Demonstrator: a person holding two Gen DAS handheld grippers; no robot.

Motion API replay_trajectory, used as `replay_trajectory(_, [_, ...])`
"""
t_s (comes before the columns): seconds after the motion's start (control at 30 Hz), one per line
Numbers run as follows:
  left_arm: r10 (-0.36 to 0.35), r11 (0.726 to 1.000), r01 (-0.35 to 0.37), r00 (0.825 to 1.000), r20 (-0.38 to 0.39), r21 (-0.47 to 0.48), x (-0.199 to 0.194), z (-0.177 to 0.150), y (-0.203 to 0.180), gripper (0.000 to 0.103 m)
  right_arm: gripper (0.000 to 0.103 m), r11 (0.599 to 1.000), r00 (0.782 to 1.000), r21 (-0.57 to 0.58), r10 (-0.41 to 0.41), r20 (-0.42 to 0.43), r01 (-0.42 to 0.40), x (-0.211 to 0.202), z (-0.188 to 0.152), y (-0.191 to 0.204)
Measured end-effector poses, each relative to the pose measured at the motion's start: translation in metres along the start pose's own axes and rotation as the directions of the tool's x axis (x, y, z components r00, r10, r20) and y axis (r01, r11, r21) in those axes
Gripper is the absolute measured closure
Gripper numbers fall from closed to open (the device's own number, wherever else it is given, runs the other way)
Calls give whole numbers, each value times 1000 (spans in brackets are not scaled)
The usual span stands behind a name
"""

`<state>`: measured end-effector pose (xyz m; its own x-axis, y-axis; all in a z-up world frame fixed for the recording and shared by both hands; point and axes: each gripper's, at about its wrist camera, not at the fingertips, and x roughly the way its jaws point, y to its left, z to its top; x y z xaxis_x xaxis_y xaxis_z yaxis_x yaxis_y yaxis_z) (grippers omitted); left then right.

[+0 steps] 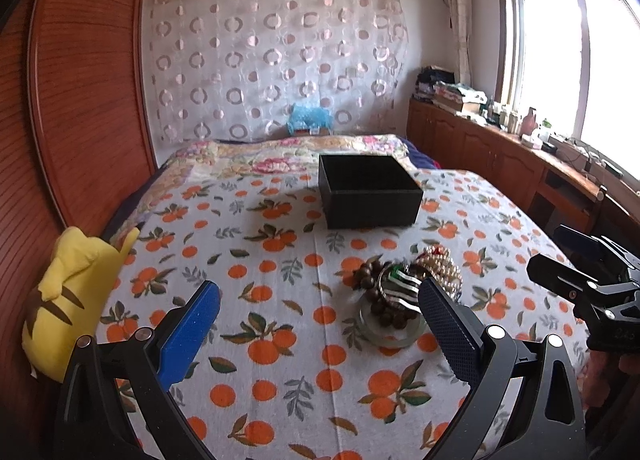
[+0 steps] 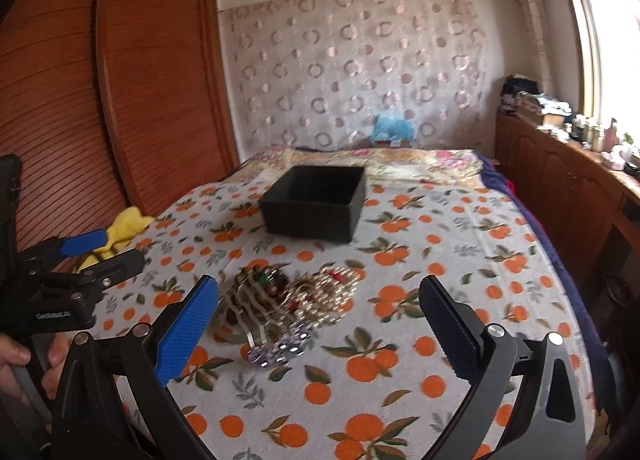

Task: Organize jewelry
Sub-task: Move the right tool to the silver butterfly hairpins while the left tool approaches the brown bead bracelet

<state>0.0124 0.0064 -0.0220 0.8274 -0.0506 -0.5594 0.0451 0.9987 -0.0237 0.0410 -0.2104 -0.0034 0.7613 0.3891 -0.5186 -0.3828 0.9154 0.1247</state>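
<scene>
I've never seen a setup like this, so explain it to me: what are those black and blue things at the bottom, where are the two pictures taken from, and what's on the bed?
They are two hand-held grippers; a camera on each looks along its blue-padded jaws. One picture is from the left gripper, the other from the right gripper. Both are open and hold nothing. On the orange-print bedspread lies a pile of jewelry, beads and bracelets in a heap. Behind it stands an open black box. A yellow plush toy lies at the bed's left edge.
</scene>
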Motion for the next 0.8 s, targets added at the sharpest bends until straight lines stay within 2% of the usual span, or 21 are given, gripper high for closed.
replay_trajectory(0.23, [-12, 1000, 13, 999, -48, 15, 14, -11, 3, 7, 3, 995, 993, -68, 66, -103, -73, 28, -14, 14])
replay_trajectory(0.3, [-12, 1000, 13, 998, -59, 19, 18, -13, 3, 7, 8, 993, 987, -82, 78, -139, -90, 38, -17, 15])
replay_trajectory(0.5, [-20, 1000, 22, 995, -93, 17, 29, -19, 6, 7, 23, 980, 960, -110, 133, -248, -165, 64, -25, 17])
replay_trajectory(0.8, [-35, 999, 37, 991, -131, 13, 38, -27, 8, 7, 25, 970, 919, -115, 158, -362, -212, 94, -27, 18])
